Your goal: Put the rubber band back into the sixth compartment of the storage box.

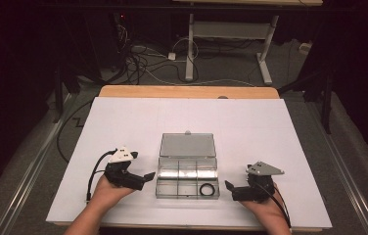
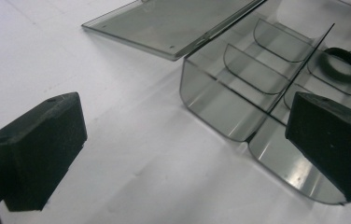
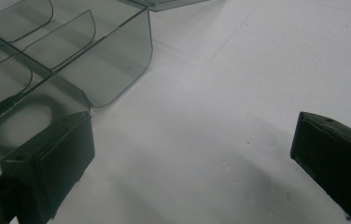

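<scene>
The clear box (image 1: 188, 172) lies between my hands, lid open away from me; my left gripper (image 1: 145, 177) and right gripper (image 1: 230, 187) flank it, fingers wide and empty, the ring (image 1: 208, 189) nearer my right.

The compartment box (image 1: 188, 174) at the centre of the high view looks like clear, smoke-tinted plastic, smooth and glossy, its open lid (image 2: 169, 23) at the top of the left gripper view catching soft reflections, and the black ring (image 1: 207, 189) in its lower right compartment has a dull, rubbery look. The jaws of the left gripper (image 2: 183, 144) and the right gripper (image 3: 192, 158) wear matt black pads with a faintly grainy face, foam or rubber I cannot tell. The table (image 1: 123, 122) is covered in a smooth matt white sheet, with bare pale wood along its upper edge.
</scene>
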Demonstrator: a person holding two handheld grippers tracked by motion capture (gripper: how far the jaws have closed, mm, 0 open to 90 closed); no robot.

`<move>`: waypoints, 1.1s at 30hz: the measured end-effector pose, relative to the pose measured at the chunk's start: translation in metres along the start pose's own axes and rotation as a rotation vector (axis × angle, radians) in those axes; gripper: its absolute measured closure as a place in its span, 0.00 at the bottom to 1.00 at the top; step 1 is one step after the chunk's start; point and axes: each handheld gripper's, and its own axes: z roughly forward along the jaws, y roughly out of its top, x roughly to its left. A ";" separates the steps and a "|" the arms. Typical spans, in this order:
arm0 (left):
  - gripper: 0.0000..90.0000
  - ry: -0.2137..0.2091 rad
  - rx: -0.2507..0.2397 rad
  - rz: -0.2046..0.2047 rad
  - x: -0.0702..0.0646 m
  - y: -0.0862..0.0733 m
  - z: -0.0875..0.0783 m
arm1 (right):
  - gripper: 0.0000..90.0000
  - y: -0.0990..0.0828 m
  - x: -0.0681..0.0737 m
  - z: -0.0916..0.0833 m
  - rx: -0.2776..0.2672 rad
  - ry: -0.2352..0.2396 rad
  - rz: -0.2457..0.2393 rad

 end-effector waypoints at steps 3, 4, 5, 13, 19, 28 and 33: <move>0.00 0.012 0.005 -0.019 0.006 -0.005 -0.003 | 0.00 0.000 0.000 0.000 -0.002 0.001 -0.005; 0.00 0.018 0.006 -0.026 0.008 -0.007 -0.003 | 0.00 0.000 0.000 0.000 -0.001 0.000 -0.001; 0.00 0.025 0.007 -0.028 0.011 -0.008 -0.004 | 0.00 0.000 0.000 0.000 0.001 0.000 0.001; 0.00 0.071 -0.012 -0.115 0.029 -0.016 -0.008 | 0.00 0.000 0.000 0.000 -0.001 0.002 0.000; 0.00 0.080 -0.009 -0.129 0.030 -0.014 -0.002 | 0.00 0.002 -0.002 0.000 -0.013 0.006 0.013; 0.00 0.077 -0.028 -0.107 0.029 -0.011 0.002 | 0.00 0.013 -0.009 0.003 -0.062 0.002 0.042; 0.00 0.083 0.015 -0.095 0.028 -0.007 0.007 | 0.00 0.020 -0.011 0.007 -0.075 0.007 0.037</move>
